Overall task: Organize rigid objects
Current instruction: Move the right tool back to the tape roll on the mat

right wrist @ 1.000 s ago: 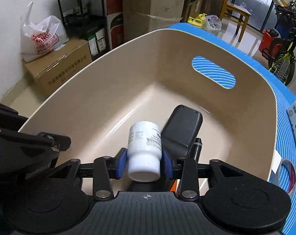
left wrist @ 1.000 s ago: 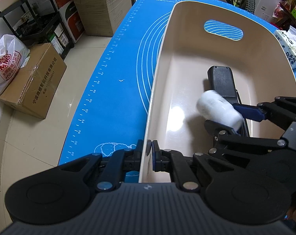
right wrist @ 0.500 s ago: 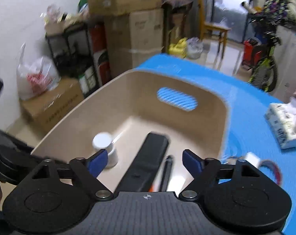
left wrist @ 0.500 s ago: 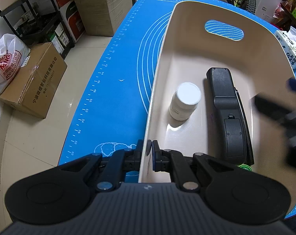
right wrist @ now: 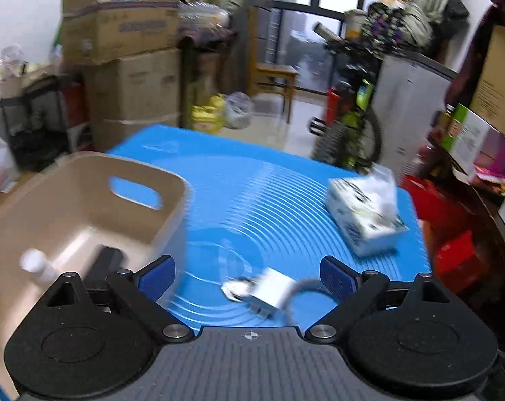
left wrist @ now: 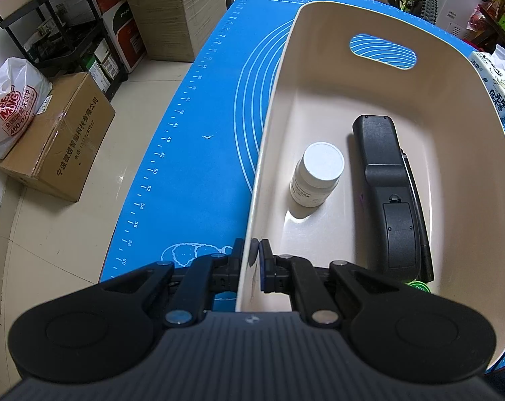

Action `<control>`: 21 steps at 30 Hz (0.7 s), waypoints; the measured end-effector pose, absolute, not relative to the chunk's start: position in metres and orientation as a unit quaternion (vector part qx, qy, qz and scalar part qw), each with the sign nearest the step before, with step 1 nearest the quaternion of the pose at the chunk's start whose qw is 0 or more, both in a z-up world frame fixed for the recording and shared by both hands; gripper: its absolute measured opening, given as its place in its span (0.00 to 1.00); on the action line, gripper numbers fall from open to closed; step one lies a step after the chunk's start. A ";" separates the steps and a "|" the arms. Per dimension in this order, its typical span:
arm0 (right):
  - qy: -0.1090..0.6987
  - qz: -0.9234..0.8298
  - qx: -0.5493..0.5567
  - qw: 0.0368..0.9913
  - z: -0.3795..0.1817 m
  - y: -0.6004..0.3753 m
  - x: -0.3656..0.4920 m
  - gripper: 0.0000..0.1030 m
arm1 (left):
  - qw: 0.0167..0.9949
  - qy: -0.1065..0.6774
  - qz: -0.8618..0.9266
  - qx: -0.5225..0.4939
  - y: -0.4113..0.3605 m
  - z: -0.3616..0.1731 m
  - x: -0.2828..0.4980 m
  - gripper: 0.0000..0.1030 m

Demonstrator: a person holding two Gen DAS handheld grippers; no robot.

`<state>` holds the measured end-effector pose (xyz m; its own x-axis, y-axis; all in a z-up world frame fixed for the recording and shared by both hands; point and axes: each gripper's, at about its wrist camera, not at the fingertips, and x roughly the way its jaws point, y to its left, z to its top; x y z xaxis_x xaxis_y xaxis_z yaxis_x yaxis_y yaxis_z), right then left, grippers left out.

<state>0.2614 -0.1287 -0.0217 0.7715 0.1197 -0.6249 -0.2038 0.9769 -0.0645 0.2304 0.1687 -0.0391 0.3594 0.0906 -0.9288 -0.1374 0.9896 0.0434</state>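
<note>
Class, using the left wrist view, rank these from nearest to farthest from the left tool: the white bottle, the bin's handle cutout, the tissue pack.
1. White bottle: inside the bin, just ahead of the left tool.
2. Handle cutout: bin's far wall.
3. Tissue pack: outside the bin, far right; close to the cutout's rank.

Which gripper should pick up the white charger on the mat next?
Right. The right gripper is open and empty, with the white charger lying on the blue mat just ahead of it. The left gripper is clamped on the beige bin rim.
</note>
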 end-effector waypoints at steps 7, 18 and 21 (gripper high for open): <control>0.348 0.078 -0.051 0.933 -0.070 -0.155 0.277 0.91 | 0.824 0.562 0.069 -0.021 0.169 -0.039 0.230 0.10; 0.378 0.078 -0.098 0.917 -0.113 -0.156 0.298 0.78 | 0.824 0.562 0.070 -0.020 0.169 -0.040 0.230 0.10; 0.380 0.085 -0.114 0.914 -0.117 -0.155 0.301 0.75 | 0.824 0.562 0.070 -0.020 0.168 -0.040 0.230 0.10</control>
